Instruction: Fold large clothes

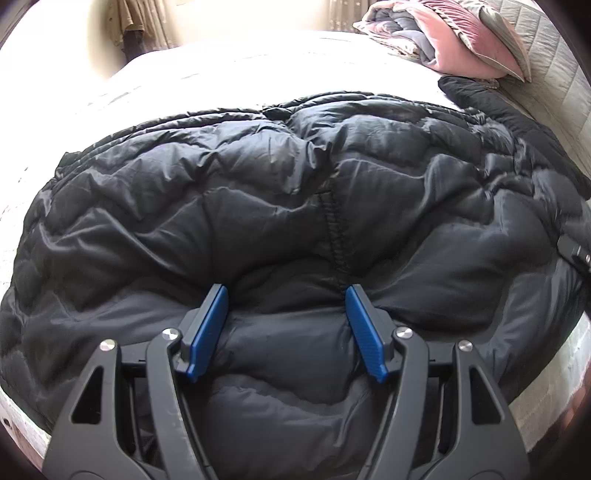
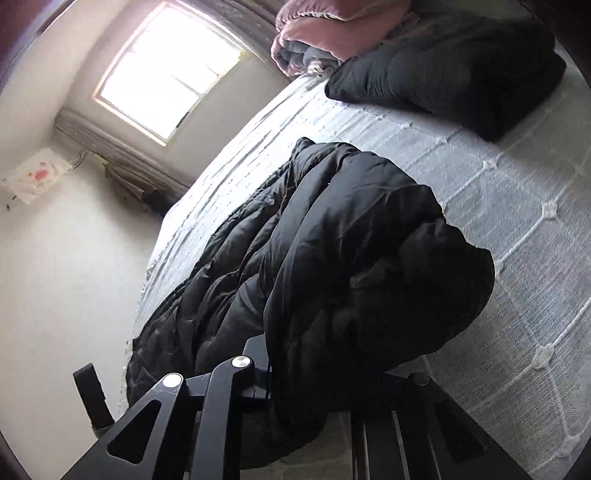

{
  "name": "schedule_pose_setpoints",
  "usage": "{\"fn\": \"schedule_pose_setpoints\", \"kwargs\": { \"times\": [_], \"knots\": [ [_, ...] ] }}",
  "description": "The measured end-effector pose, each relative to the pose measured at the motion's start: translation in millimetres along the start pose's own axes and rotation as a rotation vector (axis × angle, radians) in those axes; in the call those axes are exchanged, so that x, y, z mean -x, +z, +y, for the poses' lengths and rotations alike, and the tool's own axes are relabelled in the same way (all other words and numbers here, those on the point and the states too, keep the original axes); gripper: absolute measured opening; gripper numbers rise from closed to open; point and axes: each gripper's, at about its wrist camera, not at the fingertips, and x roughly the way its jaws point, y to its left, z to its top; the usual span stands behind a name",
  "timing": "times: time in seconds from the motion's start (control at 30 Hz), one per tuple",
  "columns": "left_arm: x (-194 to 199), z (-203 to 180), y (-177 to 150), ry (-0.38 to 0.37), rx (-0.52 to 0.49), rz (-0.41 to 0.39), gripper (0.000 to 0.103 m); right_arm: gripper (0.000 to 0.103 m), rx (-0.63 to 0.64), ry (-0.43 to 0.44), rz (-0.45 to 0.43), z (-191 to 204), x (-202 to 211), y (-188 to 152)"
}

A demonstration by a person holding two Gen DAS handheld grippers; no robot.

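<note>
A black puffer jacket (image 1: 295, 192) lies spread across the bed. In the left wrist view my left gripper (image 1: 286, 295) sits at the jacket's near edge, and its blue pads (image 1: 207, 328) pinch a puffy fold from both sides, with creases running out from the tips. In the right wrist view the same jacket (image 2: 351, 251) is bunched into a thick roll that rises off the bed and drapes over my right gripper (image 2: 295, 376). The cloth hides its fingertips, and the lifted fold hangs from the jaws.
A second black garment (image 2: 443, 74) lies folded farther up the bed, beside a rolled pink and grey quilt (image 2: 314, 33). The bed cover (image 2: 517, 221) is grey with a white diamond pattern. A bright window (image 2: 166, 74) is in the far wall. The bed's edge (image 1: 554, 369) runs near my left gripper.
</note>
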Motion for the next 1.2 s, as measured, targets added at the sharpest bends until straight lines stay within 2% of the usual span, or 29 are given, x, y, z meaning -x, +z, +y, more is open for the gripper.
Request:
{"fn": "schedule_pose_setpoints", "kwargs": {
  "times": [0.1, 0.2, 0.33, 0.43, 0.5, 0.57, 0.63, 0.7, 0.8, 0.93, 1.07, 1.1, 1.2],
  "knots": [
    [12.8, 8.6, 1.8, -0.042, 0.031, 0.007, 0.067, 0.013, 0.095, -0.018, -0.079, 18.7, 14.4, -0.6],
    [37.3, 7.0, -3.4, -0.045, 0.005, -0.057, 0.067, 0.013, 0.200, -0.064, -0.176, 37.1, 33.1, -0.8],
    [52.2, -28.0, -27.5, -0.091, -0.170, -0.049, 0.067, 0.012, 0.302, -0.121, -0.258, 53.4, 45.7, -5.2],
    [46.4, -59.8, -49.7, -0.031, -0.319, -0.055, 0.067, 0.012, 0.325, -0.095, -0.256, 59.8, 49.7, -10.2],
    [37.1, -68.4, -56.1, 0.000, -0.351, -0.054, 0.067, 0.012, 0.359, -0.094, -0.259, 66.0, 51.6, -14.4],
    [32.0, -67.3, -53.9, -0.013, -0.340, -0.032, 0.067, 0.012, 0.394, -0.101, -0.268, 71.3, 52.7, -18.5],
    [36.1, -56.7, -44.5, -0.066, -0.303, -0.010, 0.067, 0.012, 0.419, -0.118, -0.286, 74.5, 53.9, -20.5],
    [45.9, -42.1, -34.0, -0.103, -0.268, -0.027, 0.067, 0.012, 0.411, -0.122, -0.298, 71.6, 55.0, -15.0],
    [53.9, -30.2, -29.7, -0.051, -0.294, -0.065, 0.067, 0.012, 0.388, -0.126, -0.311, 65.2, 60.9, -8.6],
    [31.9, -32.4, -39.0, -0.098, -0.283, 0.009, 0.067, 0.012, 0.380, -0.141, -0.331, 63.3, 65.4, -6.5],
    [24.3, -48.6, -47.1, -0.045, -0.383, -0.024, 0.067, 0.012, 0.437, -0.151, -0.346, 76.3, 67.6, -15.6],
    [25.3, -46.2, -44.0, -0.065, -0.373, -0.019, 0.067, 0.012, 0.452, -0.151, -0.355, 78.9, 69.2, -17.3],
    [33.3, -30.7, -25.9, -0.188, -0.305, 0.001, 0.067, 0.012, 0.478, -0.129, -0.387, 85.2, 77.0, -20.3]
  ]
}}
